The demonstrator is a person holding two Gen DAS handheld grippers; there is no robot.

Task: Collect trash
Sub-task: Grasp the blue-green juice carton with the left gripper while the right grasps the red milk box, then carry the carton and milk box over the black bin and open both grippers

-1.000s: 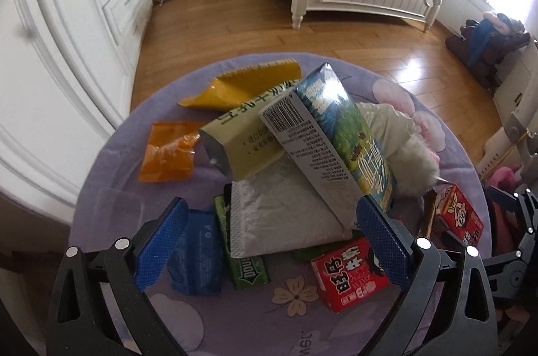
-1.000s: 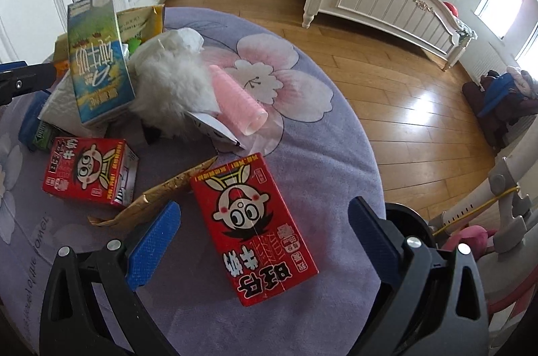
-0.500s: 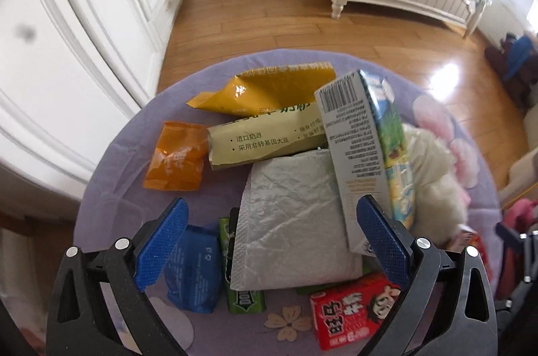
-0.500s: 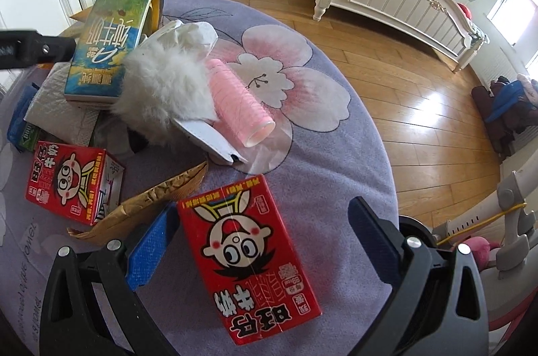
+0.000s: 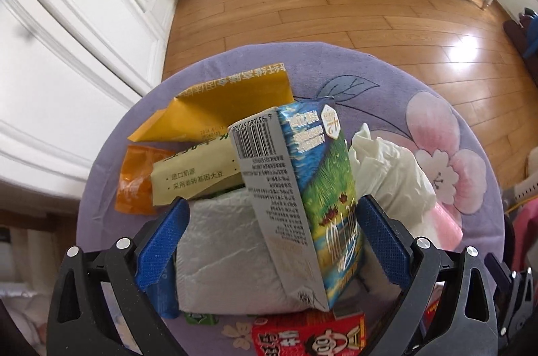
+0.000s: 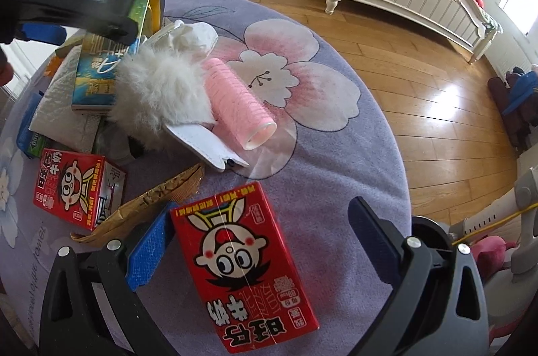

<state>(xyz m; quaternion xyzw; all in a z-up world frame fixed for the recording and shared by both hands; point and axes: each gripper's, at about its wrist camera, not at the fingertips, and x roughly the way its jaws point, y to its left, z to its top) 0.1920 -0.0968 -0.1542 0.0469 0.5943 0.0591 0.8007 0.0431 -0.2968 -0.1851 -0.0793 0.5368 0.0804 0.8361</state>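
On the round purple rug (image 5: 386, 67) my left gripper (image 5: 272, 241) stands with jaws spread wide about the heap, pinching nothing. Furthest left lies an orange wrapper (image 5: 134, 184), limp film that I judge will crumple and slide; beside it a yellow pouch (image 5: 228, 104) and a pale green pack (image 5: 198, 174) printed with Chinese characters. Between my fingers (image 5: 161, 246) rests a white padded mailer (image 5: 222, 255), soft and light, and leaning on it a blue-green milk carton (image 5: 302, 188) with a barcode reading 931680 51012 in part. I judge this carton stiff, probably empty and light; its two broad faces are the hold. Right of it sits crumpled white tissue (image 5: 390, 171). My right gripper (image 6: 269, 248) is likewise spread, empty, straddling a red drink carton (image 6: 245, 268) with a cartoon face and upside-down Chinese lettering; rigid, smooth, best taken across the narrow sides. A second red carton (image 6: 74, 188), a pink roller (image 6: 235, 107) and white fluff (image 6: 161, 93) lie beyond.
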